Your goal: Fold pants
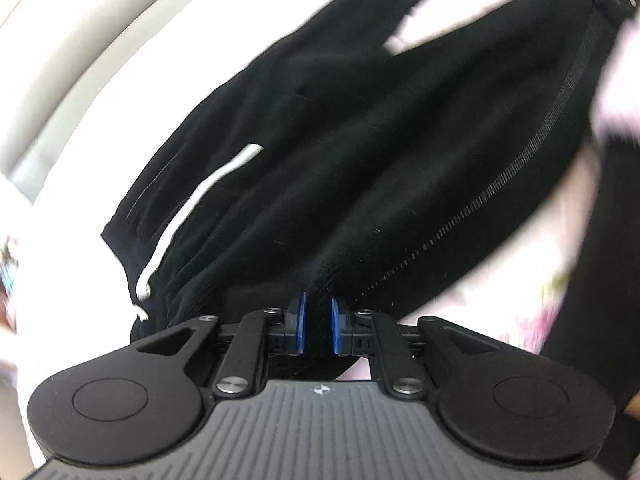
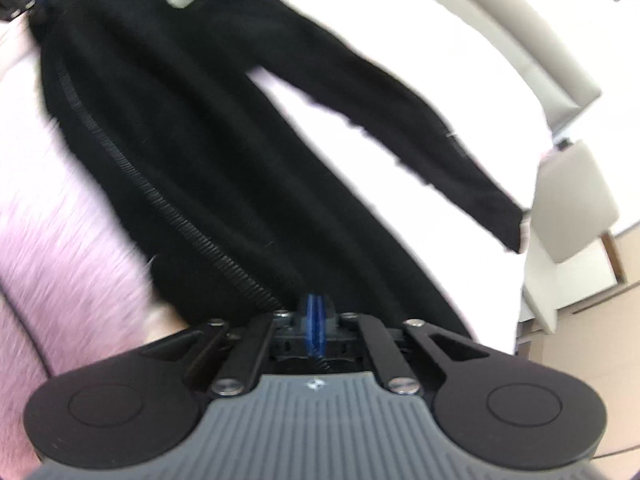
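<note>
The black pants with a white side stripe hang stretched between my two grippers above a white bed. My left gripper is shut on a bunch of the black fabric at one end, its blue pads pinching the cloth. My right gripper is shut on the other end of the pants, blue pads pressed together on the cloth. A ribbed seam runs along the pants between the two grippers. One leg trails off to the right. Both views are motion-blurred.
A white bed sheet lies under the pants, with a pale padded headboard behind. A pink fluffy cover lies at the left in the right wrist view. A bedside cabinet stands at the right. A dark-clothed person is at the right edge.
</note>
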### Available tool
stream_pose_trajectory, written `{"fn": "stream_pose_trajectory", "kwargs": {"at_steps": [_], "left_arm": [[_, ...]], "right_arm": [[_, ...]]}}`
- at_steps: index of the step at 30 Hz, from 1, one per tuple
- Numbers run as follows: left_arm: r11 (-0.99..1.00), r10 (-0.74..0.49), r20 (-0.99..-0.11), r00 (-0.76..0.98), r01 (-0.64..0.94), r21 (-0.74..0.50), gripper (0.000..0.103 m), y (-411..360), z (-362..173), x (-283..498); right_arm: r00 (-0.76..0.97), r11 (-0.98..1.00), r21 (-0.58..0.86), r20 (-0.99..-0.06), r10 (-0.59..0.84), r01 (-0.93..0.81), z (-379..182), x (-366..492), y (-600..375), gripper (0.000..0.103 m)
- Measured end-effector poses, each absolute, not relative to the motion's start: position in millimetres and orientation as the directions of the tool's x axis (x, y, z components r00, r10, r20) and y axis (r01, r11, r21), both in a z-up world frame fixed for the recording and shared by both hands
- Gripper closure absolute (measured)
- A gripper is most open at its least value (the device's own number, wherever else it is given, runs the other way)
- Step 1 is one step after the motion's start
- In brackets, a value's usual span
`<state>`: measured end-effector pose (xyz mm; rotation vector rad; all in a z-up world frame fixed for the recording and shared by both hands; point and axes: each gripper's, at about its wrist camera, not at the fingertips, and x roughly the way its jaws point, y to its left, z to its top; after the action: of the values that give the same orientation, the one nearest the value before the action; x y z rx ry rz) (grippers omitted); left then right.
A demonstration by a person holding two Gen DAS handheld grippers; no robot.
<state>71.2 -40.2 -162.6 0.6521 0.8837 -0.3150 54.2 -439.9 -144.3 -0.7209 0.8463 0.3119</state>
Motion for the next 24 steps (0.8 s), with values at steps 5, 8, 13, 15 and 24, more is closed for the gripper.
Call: {"fn": "stream_pose_trajectory", "kwargs": {"at_steps": [5, 8, 13, 15, 24], "left_arm": [[0.824, -0.027, -0.794, 0.607, 0.463, 0.326, 0.09, -35.1, -138.5, 99.7], [0.85, -0.032, -0.799, 0.601, 0.436, 0.294, 0.09, -37.3, -128.1, 115.2], [0.859, -0.057, -0.787, 0.614, 0.432, 0.274, 0.091, -32.7, -113.6, 128.4], [0.861, -0.063, -0.791, 0.608, 0.434, 0.265, 0.091, -31.4, -109.8, 128.7], [0.877, -0.058, -0.801, 0.596, 0.413, 0.244, 0.091, -26.9, -105.0, 124.6]], "right_arm": [[0.705, 0.788, -0.476, -0.705, -0.075, -0.392, -112.5, 101.0, -451.8, 0.103], [0.668, 0.813, -0.413, -0.743, -0.041, -0.41, -107.2, 128.4, -458.6, 0.103], [0.556, 0.772, -0.319, -0.829, 0.053, -0.549, -113.6, 99.8, -462.2, 0.076], [0.525, 0.721, -0.337, -0.85, 0.044, -0.606, -125.2, 76.7, -461.0, 0.066], [0.471, 0.612, -0.413, -0.879, -0.073, -0.675, -162.1, 14.6, -492.9, 0.039]]}}
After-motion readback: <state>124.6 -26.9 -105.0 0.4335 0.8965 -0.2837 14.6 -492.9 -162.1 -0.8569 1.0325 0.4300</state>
